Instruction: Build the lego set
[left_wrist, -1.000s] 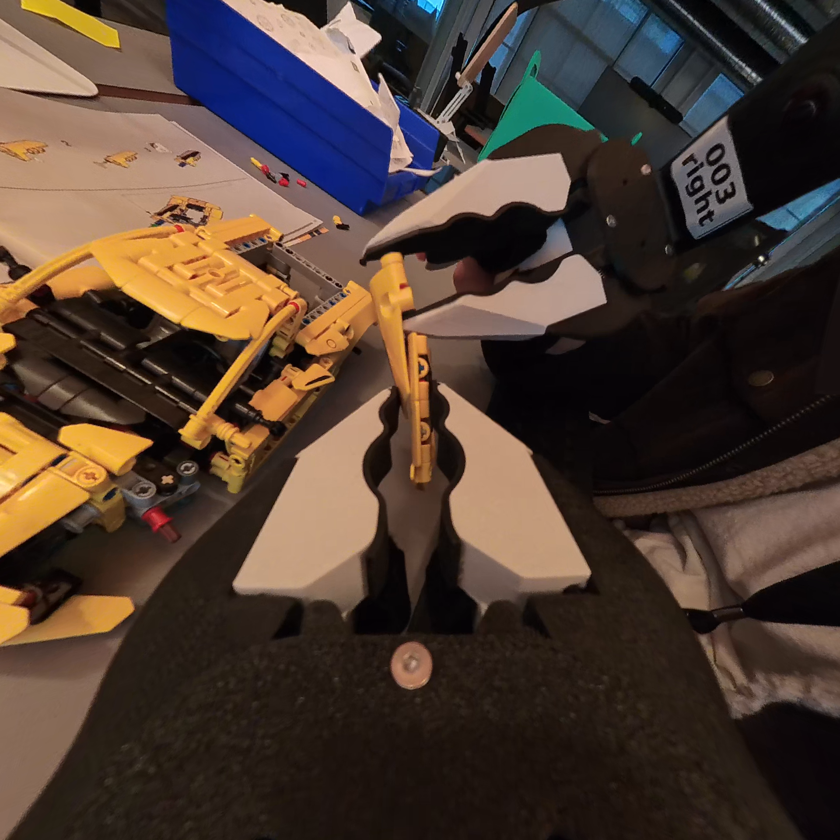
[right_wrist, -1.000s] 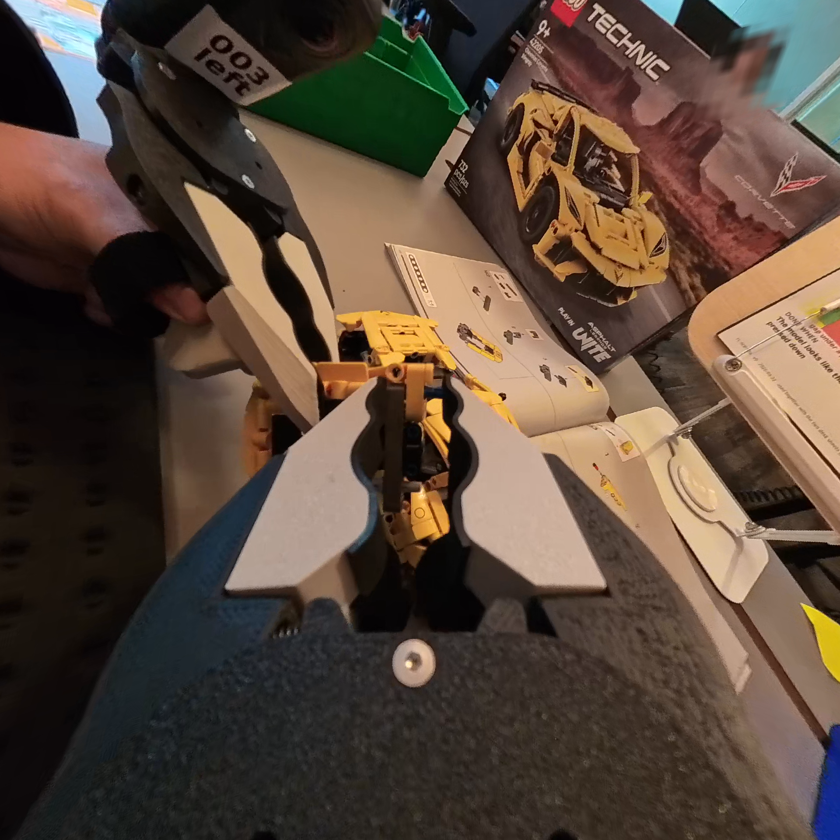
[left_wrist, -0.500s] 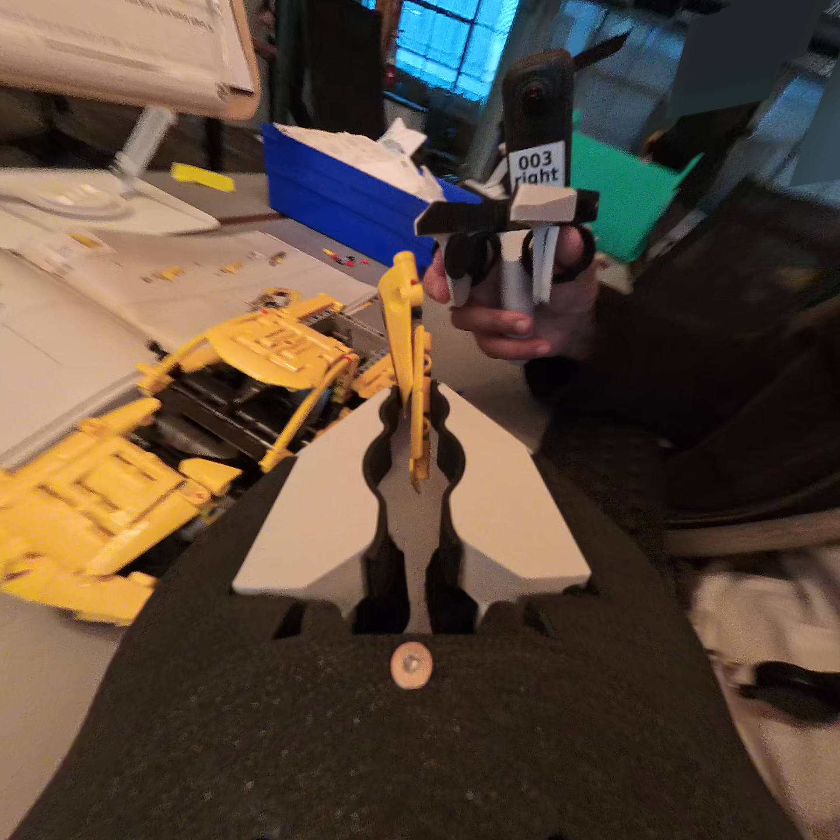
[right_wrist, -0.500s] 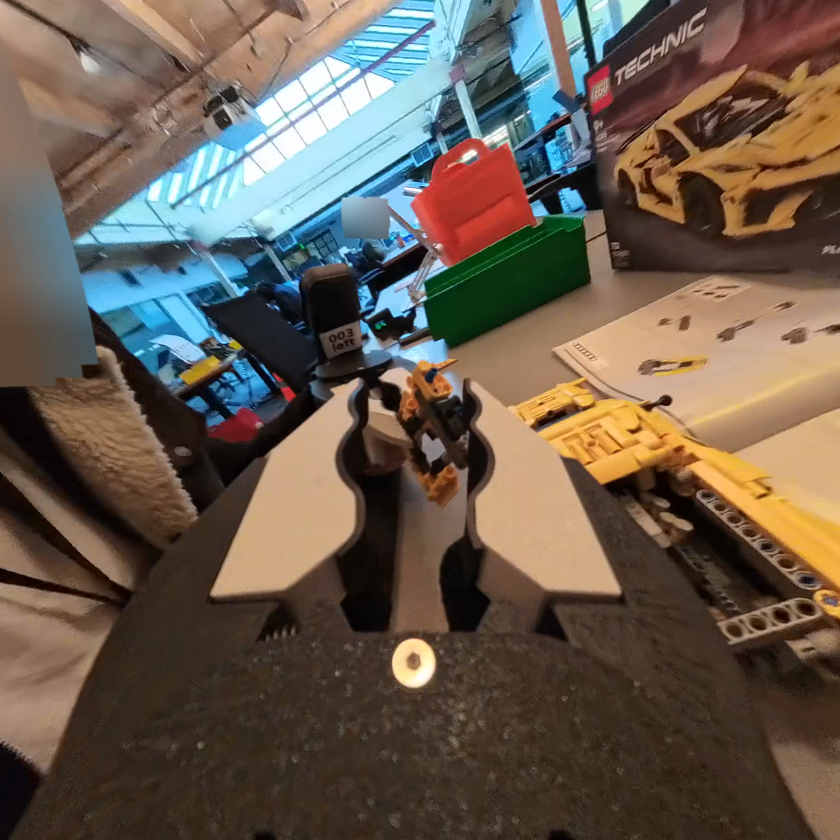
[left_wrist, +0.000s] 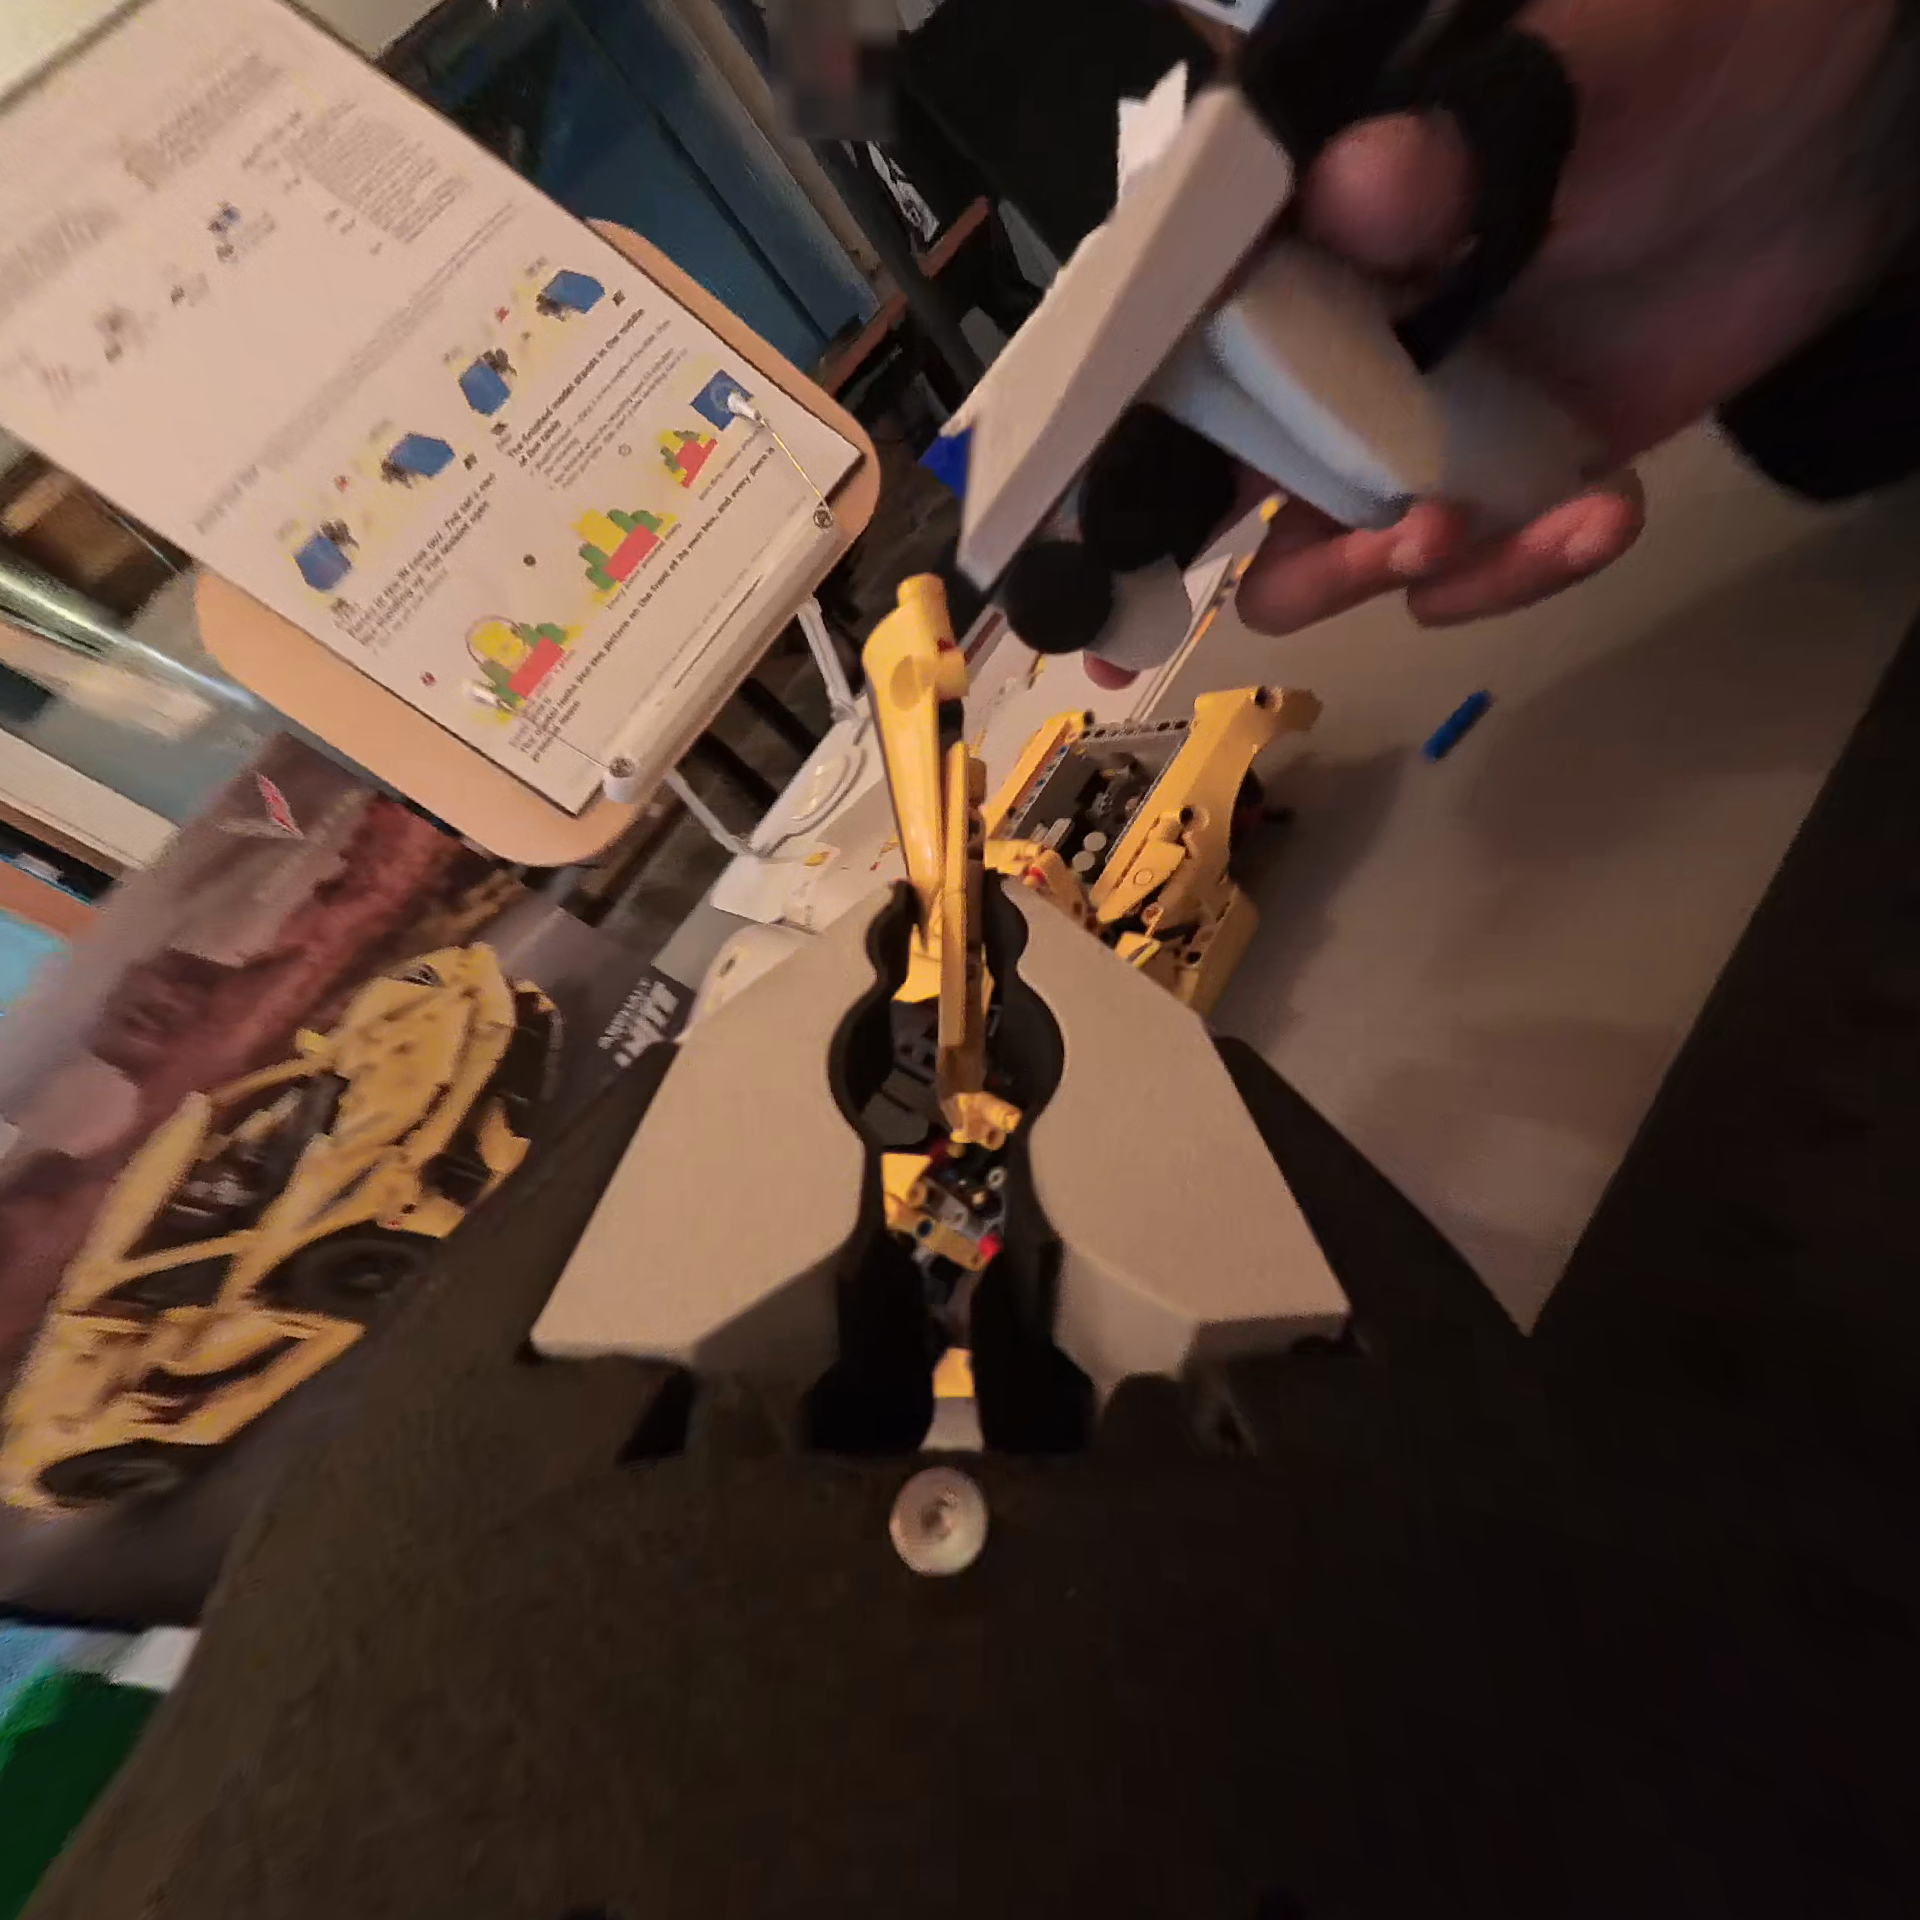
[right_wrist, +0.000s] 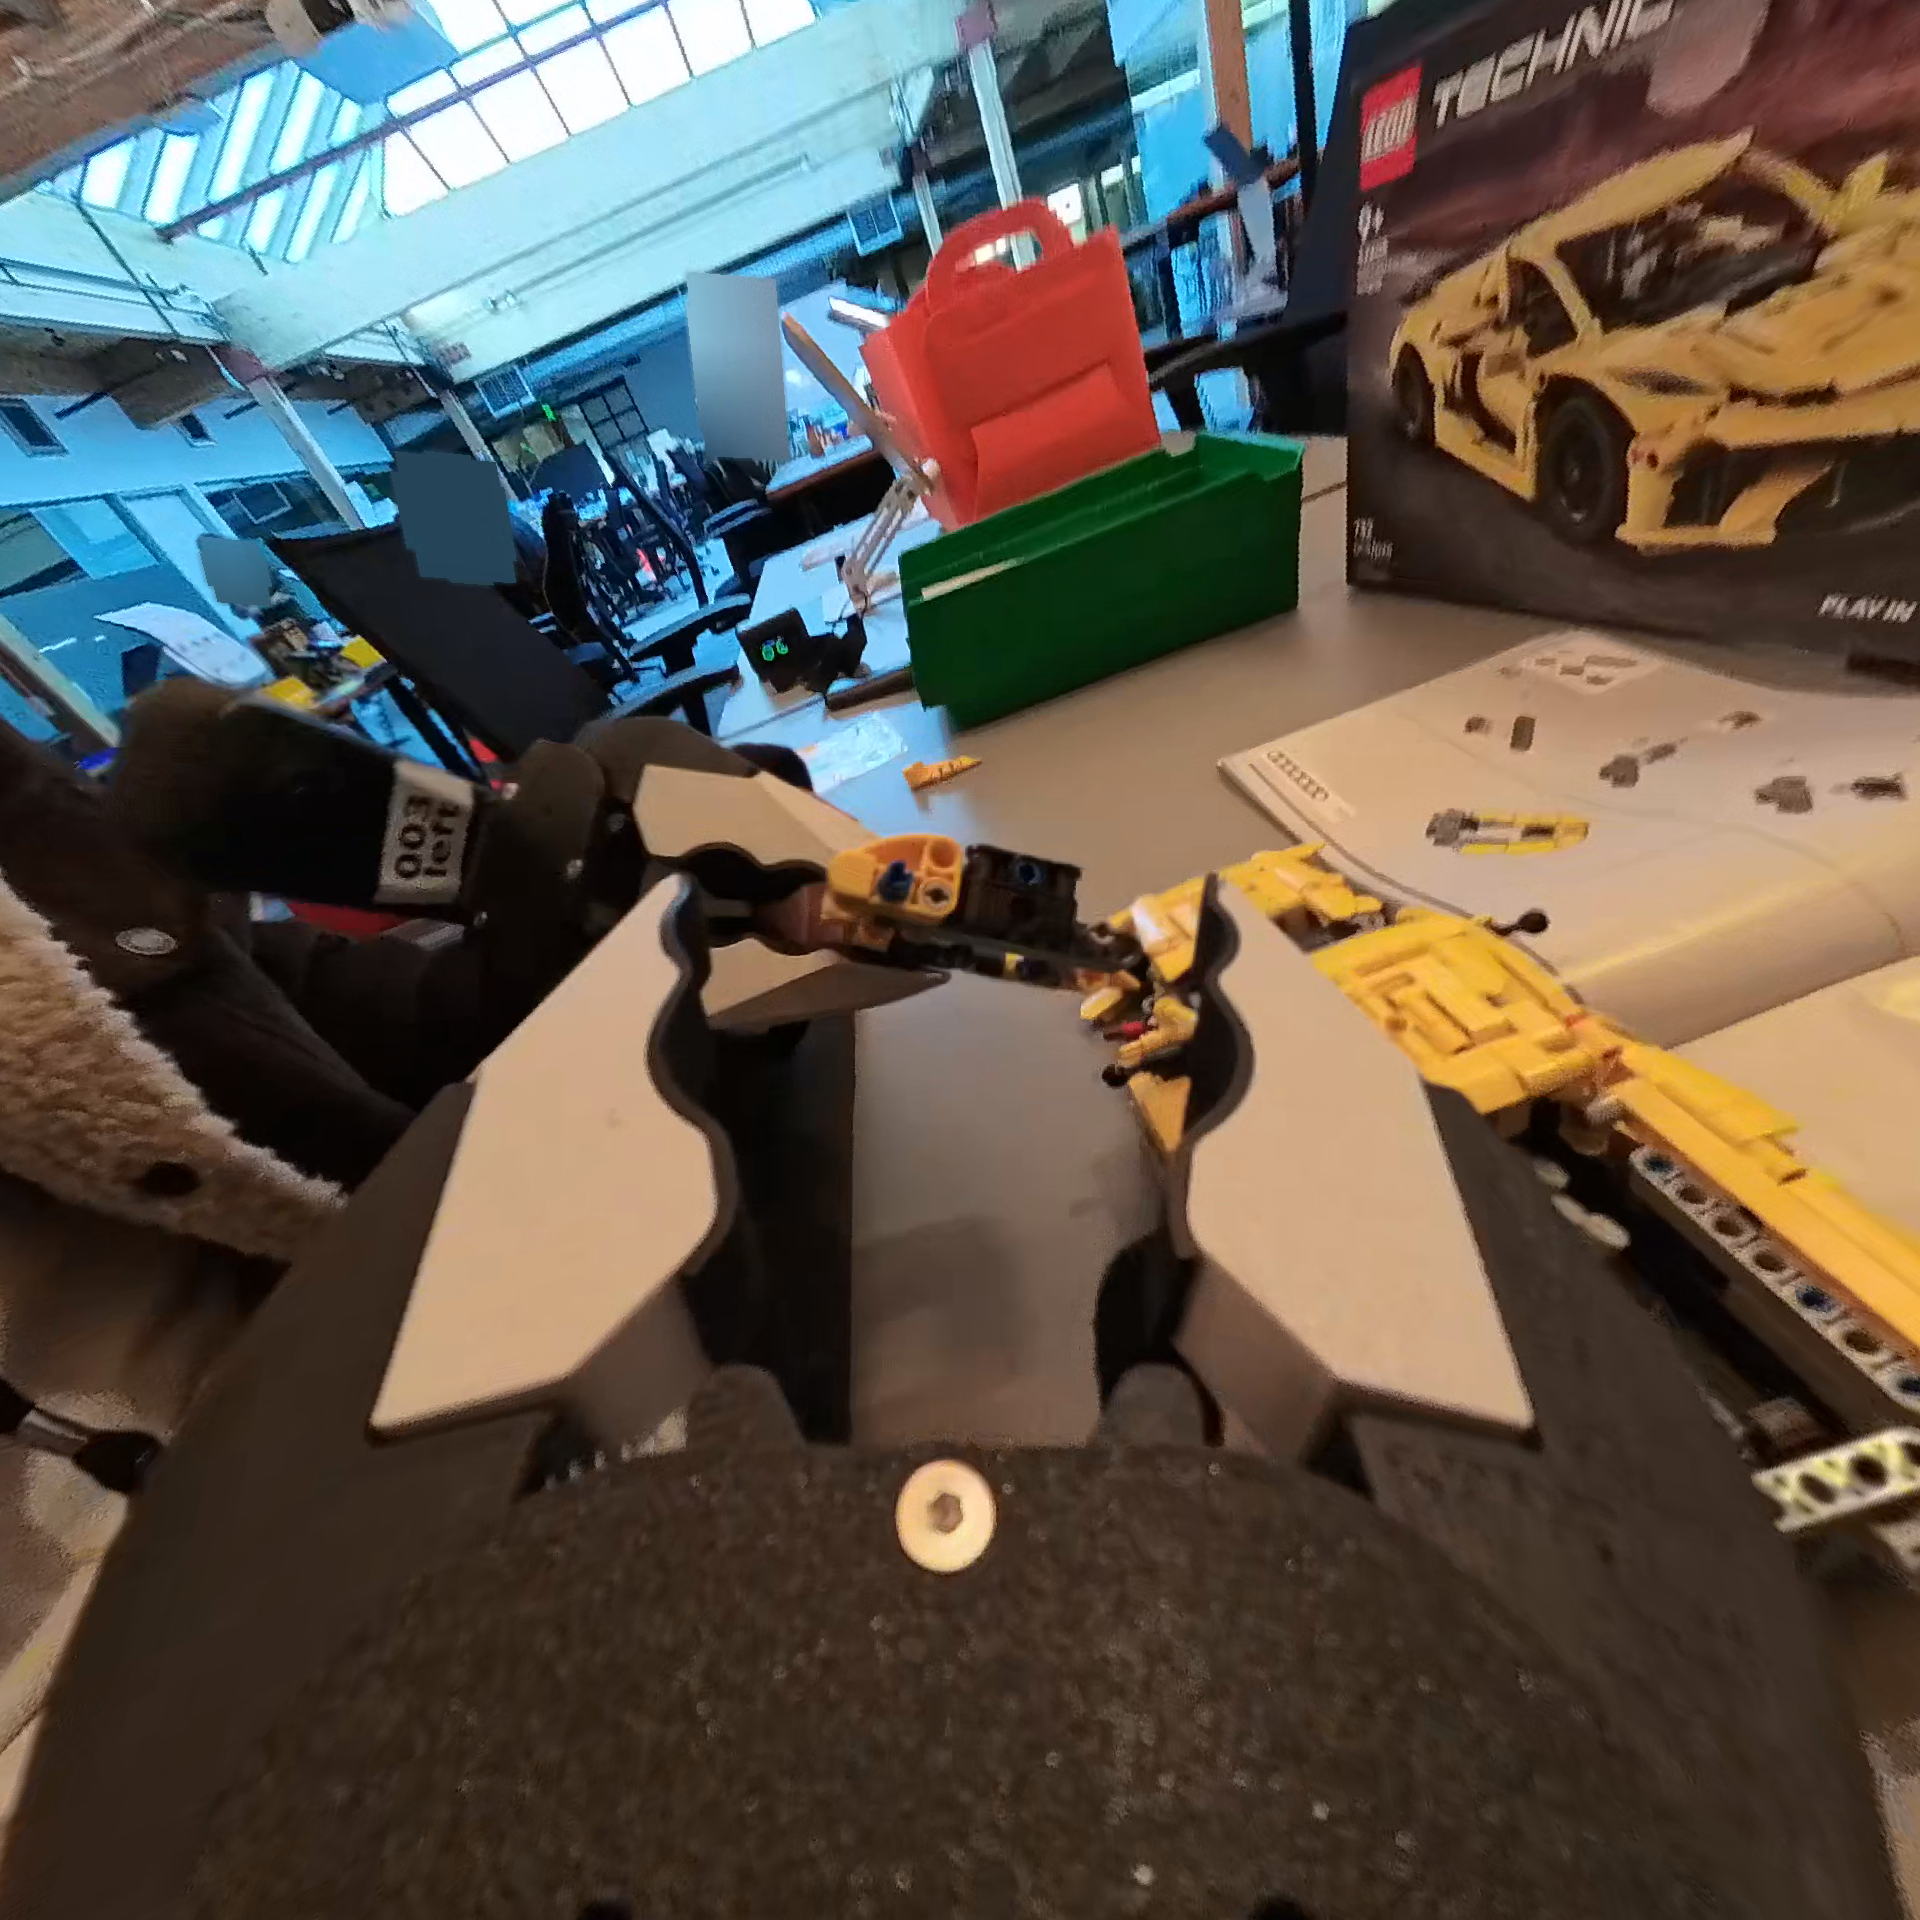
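- The left claw (left_wrist: 951, 925) is pinched tight on one thin yellow piece (left_wrist: 925, 790). In the right wrist view that piece sticks out sideways from the claw's tips. I think it is held up off the table so the other claw can work on it.
- The right claw (right_wrist: 945, 935) is wide open and holds nothing. Only bare table shows between its two fingers. The left claw's view shows it above and to the right of the piece, not touching it, though that view is blurry, so I am not sure how near it is.
- The car (right_wrist: 1455, 997) is the thing being built. It is half done and lies on the table (right_wrist: 1091, 727), just past the right claw's right finger. It is probably kept close so the piece can go on it next.
- The booklet (right_wrist: 1621, 769) lies open flat behind the car, likely so the steps can be read.
- The box (right_wrist: 1631, 312) stands at the back with the finished car pictured on it.
- Counted: two claws, one held piece, one car, one booklet, one box, one green bin (right_wrist: 1101, 582), and one small yellow bit (right_wrist: 940, 769) loose on the table.
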